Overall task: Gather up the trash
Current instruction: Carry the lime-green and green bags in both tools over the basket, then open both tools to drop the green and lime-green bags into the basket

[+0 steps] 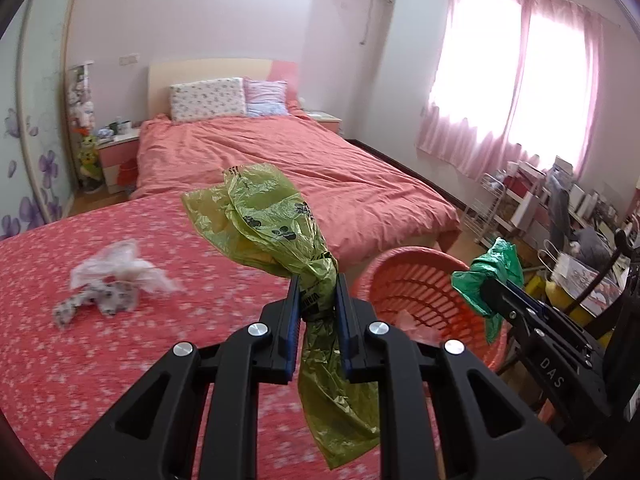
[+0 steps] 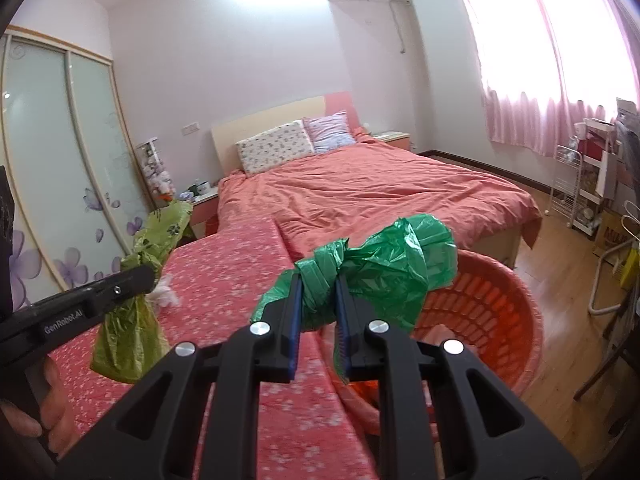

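Left gripper (image 1: pixel 318 294): olive bag (image 1: pixel 276 224) | right gripper (image 2: pixel 318 294): green bag (image 2: pixel 384 264)

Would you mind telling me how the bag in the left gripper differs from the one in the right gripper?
The yellow-green bag in the left gripper is olive with black print; the green bag in the right gripper is plain emerald. The yellow-green bag hangs long above the red floral cloth; the green bag is bunched shorter, by the red basket. Both are crumpled plastic, clamped at a twisted knot.
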Motion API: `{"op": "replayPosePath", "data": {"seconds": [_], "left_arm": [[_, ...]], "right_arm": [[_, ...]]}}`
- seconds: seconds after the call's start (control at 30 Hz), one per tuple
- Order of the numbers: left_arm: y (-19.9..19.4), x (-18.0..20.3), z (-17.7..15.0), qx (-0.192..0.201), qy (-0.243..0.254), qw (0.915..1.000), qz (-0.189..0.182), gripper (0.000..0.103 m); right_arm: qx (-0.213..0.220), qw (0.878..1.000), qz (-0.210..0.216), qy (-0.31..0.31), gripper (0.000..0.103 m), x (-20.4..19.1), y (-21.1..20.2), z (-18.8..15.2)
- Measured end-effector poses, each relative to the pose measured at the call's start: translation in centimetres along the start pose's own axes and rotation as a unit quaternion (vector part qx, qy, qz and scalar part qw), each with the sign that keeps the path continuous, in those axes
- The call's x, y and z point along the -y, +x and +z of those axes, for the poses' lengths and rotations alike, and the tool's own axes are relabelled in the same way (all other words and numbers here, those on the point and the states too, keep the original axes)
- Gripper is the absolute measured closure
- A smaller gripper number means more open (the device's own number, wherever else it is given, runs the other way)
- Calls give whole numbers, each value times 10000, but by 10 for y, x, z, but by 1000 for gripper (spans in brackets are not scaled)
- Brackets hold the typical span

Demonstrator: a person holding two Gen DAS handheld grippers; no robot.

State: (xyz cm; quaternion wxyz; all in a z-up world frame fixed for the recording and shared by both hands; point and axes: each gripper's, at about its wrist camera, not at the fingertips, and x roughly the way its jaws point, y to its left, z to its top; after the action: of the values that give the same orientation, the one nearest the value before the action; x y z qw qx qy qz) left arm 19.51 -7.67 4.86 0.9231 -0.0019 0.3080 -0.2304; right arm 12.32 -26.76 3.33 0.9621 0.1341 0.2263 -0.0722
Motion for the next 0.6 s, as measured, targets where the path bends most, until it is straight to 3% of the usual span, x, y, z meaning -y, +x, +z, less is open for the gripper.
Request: {"op": "replayPosePath", "data": {"seconds": [0.6], "left_arm": [[65,82,-6,-381,344,9955,-802,87]], "right_arm": [[10,9979,-452,470,86,81,11,-1]]}}
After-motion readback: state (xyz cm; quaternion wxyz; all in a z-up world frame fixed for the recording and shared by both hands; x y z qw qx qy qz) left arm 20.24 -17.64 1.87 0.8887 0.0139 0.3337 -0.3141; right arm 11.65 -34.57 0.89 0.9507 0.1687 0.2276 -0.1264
